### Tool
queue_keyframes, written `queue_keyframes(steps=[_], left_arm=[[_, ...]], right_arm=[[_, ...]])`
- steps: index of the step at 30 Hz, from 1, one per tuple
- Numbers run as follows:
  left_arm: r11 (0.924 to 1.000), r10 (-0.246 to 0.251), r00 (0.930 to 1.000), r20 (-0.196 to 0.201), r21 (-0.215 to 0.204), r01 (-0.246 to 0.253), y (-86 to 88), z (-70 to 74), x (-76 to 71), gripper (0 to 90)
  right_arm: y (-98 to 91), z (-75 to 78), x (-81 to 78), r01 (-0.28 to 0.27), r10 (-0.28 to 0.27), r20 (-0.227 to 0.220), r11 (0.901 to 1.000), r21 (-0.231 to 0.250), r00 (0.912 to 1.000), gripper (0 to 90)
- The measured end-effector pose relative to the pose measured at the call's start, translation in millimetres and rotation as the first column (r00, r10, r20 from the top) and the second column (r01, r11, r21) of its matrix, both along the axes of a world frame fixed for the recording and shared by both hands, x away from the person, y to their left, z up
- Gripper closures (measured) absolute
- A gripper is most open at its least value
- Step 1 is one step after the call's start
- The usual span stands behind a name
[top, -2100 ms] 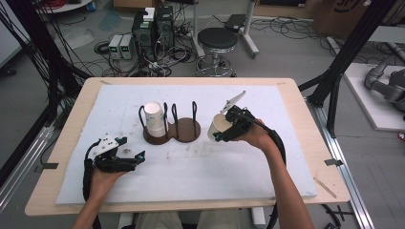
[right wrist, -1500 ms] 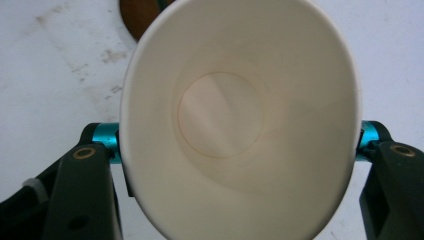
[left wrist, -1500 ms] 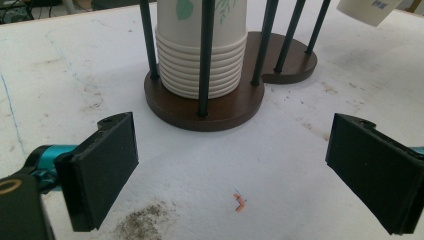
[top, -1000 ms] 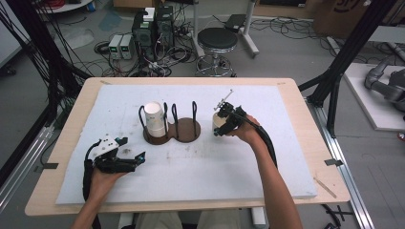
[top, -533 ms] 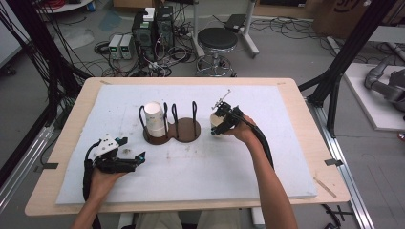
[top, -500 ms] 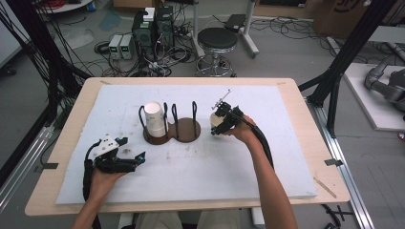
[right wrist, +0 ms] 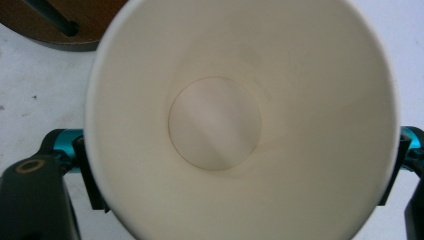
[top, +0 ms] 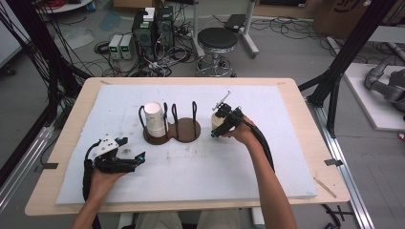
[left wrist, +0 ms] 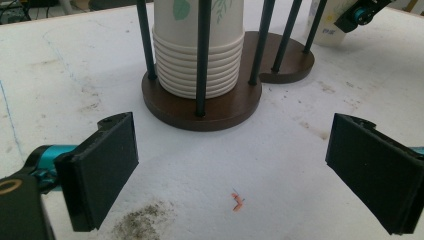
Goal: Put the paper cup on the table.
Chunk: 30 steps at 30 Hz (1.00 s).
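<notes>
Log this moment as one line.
right gripper: jaws just opened around upright paper cup | left gripper: open, nothing between | cup stack: in holder

This is a lab: beyond the left gripper [top: 125, 159] and right gripper [top: 218, 128] at the table [top: 305, 143] lie floor cables [top: 296, 33], computer boxes [top: 153, 26], a stool [top: 217, 40] and black frame posts [top: 351, 45].

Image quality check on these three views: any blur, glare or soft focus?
High view: even light, sharp, faint shadows. Left gripper view: black jaws and white foam table cover crisp, the stack of white paper cups sharp, soft shadow under it. Right gripper view: single white paper cup is very close, its rim soft and blurred, interior bright but not blown out.
</notes>
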<state>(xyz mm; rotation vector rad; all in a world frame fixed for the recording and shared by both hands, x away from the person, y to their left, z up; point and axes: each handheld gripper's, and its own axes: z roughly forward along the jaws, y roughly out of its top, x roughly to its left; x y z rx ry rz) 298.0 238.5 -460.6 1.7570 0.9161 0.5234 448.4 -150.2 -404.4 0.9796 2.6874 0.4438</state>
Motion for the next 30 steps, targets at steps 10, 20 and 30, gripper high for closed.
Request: queue_keyframes(steps=[10, 20, 30], left_arm=[[1.0, -0.003, 1.0, -0.003, -0.001, 0.003, 0.5, 0.0, 0.5, 6.6], [0.9999, 0.008, 0.9999, -0.007, -0.01, -0.008, 1.1, -0.1, 0.6, 6.6], [0.9997, 0.021, 0.9998, 0.006, -0.016, -0.021, 1.7, -0.2, -1.2, 6.6]], right_arm=[[-11.0, 1.9, -6.2, 0.018, -0.018, 0.004, 0.9983, 0.056, 0.9998, 13.6], [-32.1, 5.5, -29.2, 0.032, -0.041, 0.07, 0.9914, 0.127, 0.9967, 13.7], [-57.0, 4.7, -67.4, 0.038, -0.095, 0.2, 0.9618, 0.271, 0.9752, 13.8]])
